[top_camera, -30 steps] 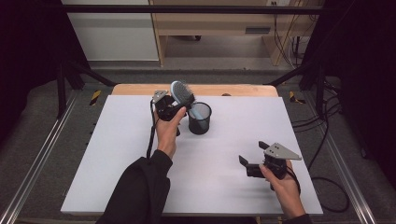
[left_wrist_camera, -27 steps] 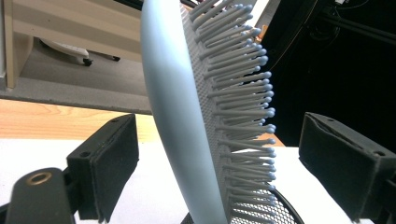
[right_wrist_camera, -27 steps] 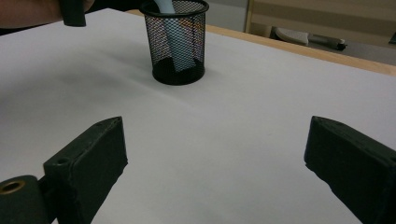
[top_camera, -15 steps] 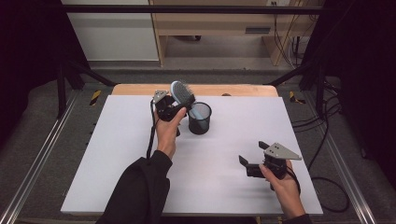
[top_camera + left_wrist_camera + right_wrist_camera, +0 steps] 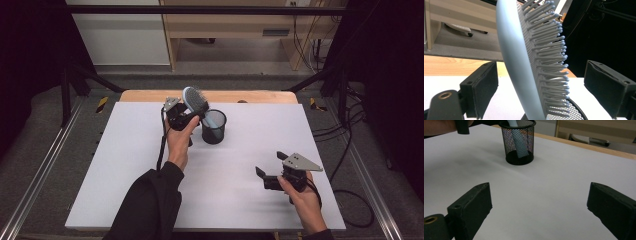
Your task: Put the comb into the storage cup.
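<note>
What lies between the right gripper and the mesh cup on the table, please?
Nothing: in the right gripper view, bare white table runs from the open right gripper to the mesh cup, which holds the brush. The high view agrees.

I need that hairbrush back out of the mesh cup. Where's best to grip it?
Grip the brush head edge-on from above: its handle sits inside the cup, the head leans out over the rim, and the left gripper already straddles it, open.

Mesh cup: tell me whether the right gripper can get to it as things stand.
Probably yes. The right gripper stands open and empty, with bare white table between it and the mesh cup; the hairbrush leans out toward the left gripper, away from that side.
</note>
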`<state>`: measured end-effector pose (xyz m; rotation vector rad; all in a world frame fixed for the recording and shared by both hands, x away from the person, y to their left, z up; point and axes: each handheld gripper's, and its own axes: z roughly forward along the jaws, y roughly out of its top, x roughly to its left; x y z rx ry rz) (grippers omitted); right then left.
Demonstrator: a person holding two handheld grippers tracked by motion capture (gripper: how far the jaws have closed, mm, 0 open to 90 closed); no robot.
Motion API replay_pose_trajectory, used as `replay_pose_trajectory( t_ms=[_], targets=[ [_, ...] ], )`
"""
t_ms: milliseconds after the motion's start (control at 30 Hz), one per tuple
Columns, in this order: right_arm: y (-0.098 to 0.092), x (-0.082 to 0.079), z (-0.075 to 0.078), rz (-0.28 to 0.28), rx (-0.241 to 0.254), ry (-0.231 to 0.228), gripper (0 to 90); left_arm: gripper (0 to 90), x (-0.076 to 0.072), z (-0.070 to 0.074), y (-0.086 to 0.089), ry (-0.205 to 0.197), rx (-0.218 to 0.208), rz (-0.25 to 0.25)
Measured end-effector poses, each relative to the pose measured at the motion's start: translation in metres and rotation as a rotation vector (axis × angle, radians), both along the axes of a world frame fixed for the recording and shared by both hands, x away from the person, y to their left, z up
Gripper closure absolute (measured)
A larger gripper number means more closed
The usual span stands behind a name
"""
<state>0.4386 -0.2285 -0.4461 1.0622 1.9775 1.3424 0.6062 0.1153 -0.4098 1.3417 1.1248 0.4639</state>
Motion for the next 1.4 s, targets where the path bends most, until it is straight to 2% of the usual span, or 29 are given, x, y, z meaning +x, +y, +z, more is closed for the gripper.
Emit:
replay_pose_trajectory(
  t_ms=[433, 700, 933, 1400],
  targets=[
    [0.000, 0.000, 0.000, 0.001, 0.000, 0.001, 5.7, 12.3, -0.005, -0.001, 0.000, -0.011, 0.040, -0.008],
    [0.001, 0.000, 0.000, 0.004, -0.002, 0.002, 5.7, 12.0, -0.009, -0.001, 0.002, -0.011, 0.039, -0.016],
    [0.001, 0.000, 0.000, 0.001, 0.000, 0.004, 5.7, 5.7, -0.013, -0.002, 0.002, 0.012, 0.041, -0.022],
    [0.001, 0.000, 0.000, 0.005, 0.000, 0.001, 5.6, 2.4, -0.024, 0.003, 0.001, -0.016, 0.069, -0.040]
  ],
)
